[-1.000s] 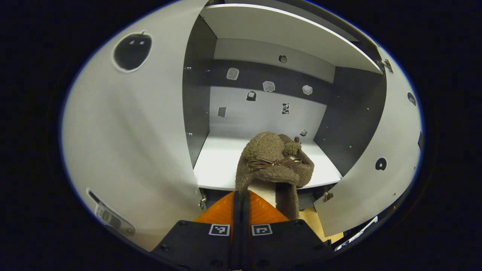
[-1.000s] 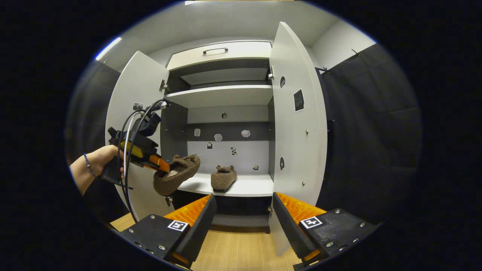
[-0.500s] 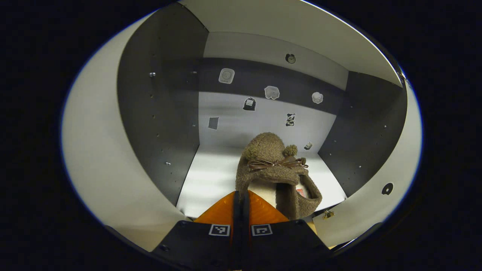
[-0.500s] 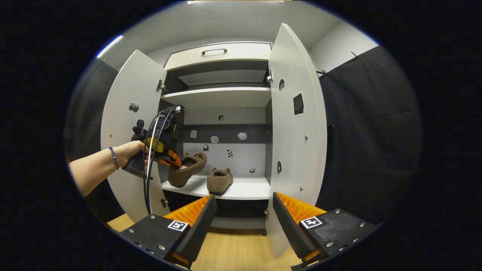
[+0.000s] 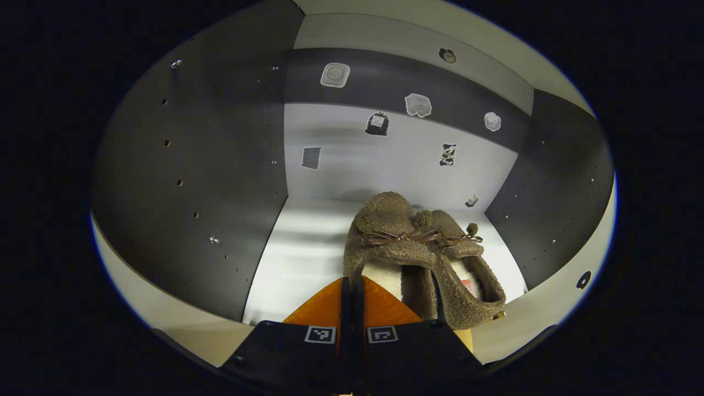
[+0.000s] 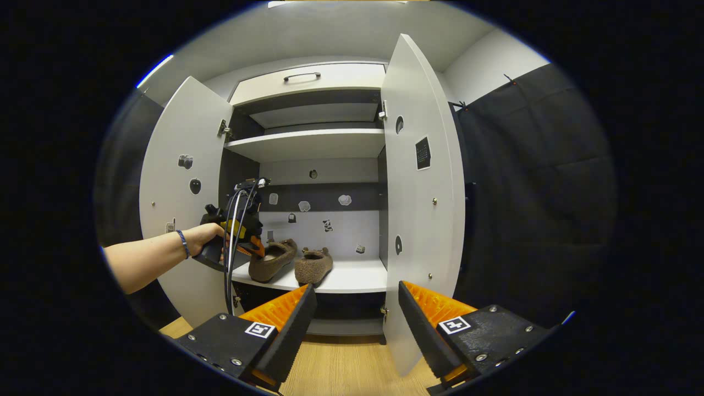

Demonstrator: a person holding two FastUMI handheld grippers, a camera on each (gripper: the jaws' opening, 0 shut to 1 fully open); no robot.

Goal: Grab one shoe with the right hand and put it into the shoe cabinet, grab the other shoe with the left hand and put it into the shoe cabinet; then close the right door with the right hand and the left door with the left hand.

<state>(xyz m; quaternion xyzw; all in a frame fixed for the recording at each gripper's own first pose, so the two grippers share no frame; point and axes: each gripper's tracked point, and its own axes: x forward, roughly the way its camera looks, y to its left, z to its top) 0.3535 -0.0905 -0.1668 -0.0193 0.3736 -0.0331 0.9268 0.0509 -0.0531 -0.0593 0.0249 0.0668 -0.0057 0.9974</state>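
two brown shoes (image 6: 290, 263) on shelf (image 6: 352, 278), left gripper (image 5: 352, 286) fingers clamping one, right gripper (image 6: 355, 319) fingers apart

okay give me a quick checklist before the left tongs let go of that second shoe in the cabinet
1. Left tongs shut on the held shoe: ok.
2. Held shoe over the white shelf, inside the cabinet: ok.
3. Sole fully resting on the shelf: cannot tell.
4. Other shoe already on the shelf, close beside the held one; whether they touch: cannot tell.
5. Right tongs open, back outside the cabinet: ok.
6. Left door and right door open, withdrawal path free: ok.
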